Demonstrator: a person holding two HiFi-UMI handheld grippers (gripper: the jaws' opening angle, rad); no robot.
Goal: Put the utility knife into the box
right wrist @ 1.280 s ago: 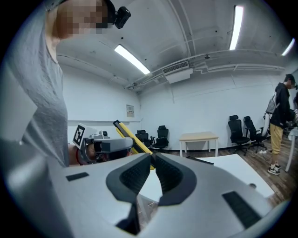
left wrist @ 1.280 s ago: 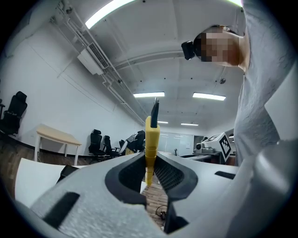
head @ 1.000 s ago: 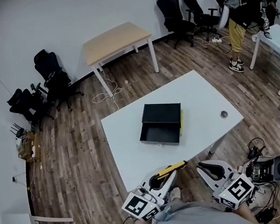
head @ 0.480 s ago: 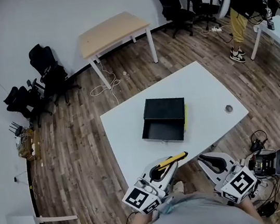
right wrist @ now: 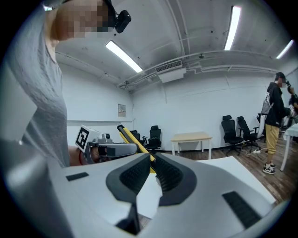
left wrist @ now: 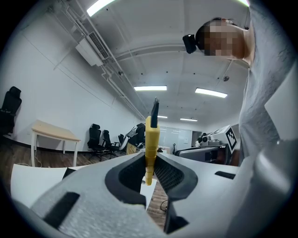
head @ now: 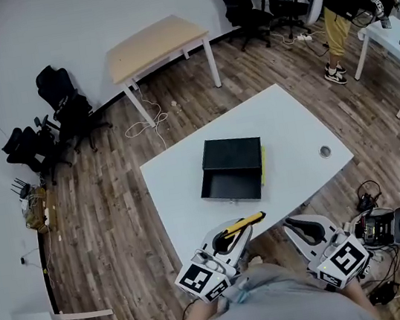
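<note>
1. Left tongs (head: 242,235), lower centre, are clamped on the yellow utility knife (head: 243,223).
2. Right tongs (head: 293,225), beside them, are closed together with nothing in them.
3. The open black box (head: 232,169) sits mid-frame on the white surface (head: 293,129), well apart from the knife.

Rear of utility knife (head: 251,220) hidden in left tool (head: 243,234) (small round thing (head: 324,151) unidentifiable)

Long ceiling strip lights (left wrist: 150,88) fill the room with bright, even light and burn out to white glare high above the white table (head: 294,133), which itself reads pale and slightly washed. Shadows on the floor beside that table are soft and faint. All views bow strongly toward their edges, both gripper views darken to black corners, and whatever sits closest to the lens is soft.
</note>
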